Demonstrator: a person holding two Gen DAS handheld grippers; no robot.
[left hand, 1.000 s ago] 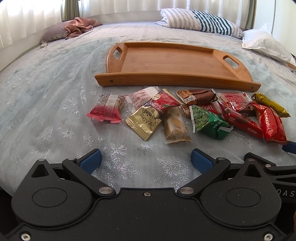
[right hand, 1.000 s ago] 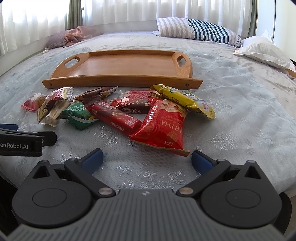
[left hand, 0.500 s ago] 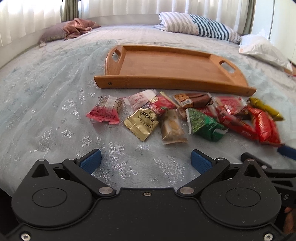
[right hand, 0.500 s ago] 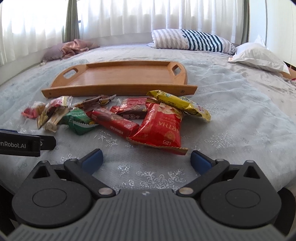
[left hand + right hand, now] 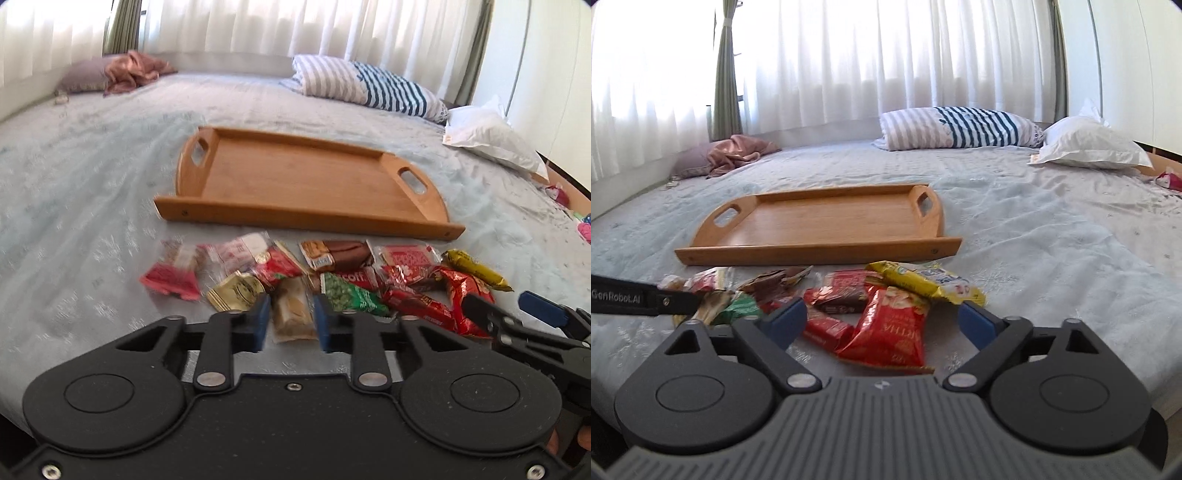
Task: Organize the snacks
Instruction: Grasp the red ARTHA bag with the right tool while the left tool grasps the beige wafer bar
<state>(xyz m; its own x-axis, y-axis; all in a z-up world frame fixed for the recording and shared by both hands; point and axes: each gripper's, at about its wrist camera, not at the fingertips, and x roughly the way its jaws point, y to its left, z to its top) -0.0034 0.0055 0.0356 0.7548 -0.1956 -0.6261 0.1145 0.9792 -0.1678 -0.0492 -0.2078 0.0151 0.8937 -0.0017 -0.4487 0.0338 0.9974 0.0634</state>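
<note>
A row of snack packets lies on the bed in front of an empty wooden tray [image 5: 295,216]. My left gripper [image 5: 290,317] is shut with a narrow gap. A tan packet [image 5: 293,314] shows through that gap, flat on the bed between a gold packet [image 5: 236,293] and a green one [image 5: 351,295]. My right gripper [image 5: 881,321] stands wide, its jaws closing. A red bag [image 5: 890,332] lies on the bed between its fingers, untouched by the pads. A yellow bar [image 5: 923,282] lies behind it, near the tray [image 5: 812,254]. The left gripper's finger [image 5: 676,301] reaches in from the left.
The pale bedspread [image 5: 92,184] spreads out all around. At the far side are a striped pillow [image 5: 369,85], a white pillow [image 5: 491,140] and a crumpled pink cloth [image 5: 133,70]. White curtains [image 5: 886,66] hang behind the bed.
The left jaws went from wide open to nearly together. The right jaws came in a little. Both views tilted upward and show more of the curtains. No snack moved.
</note>
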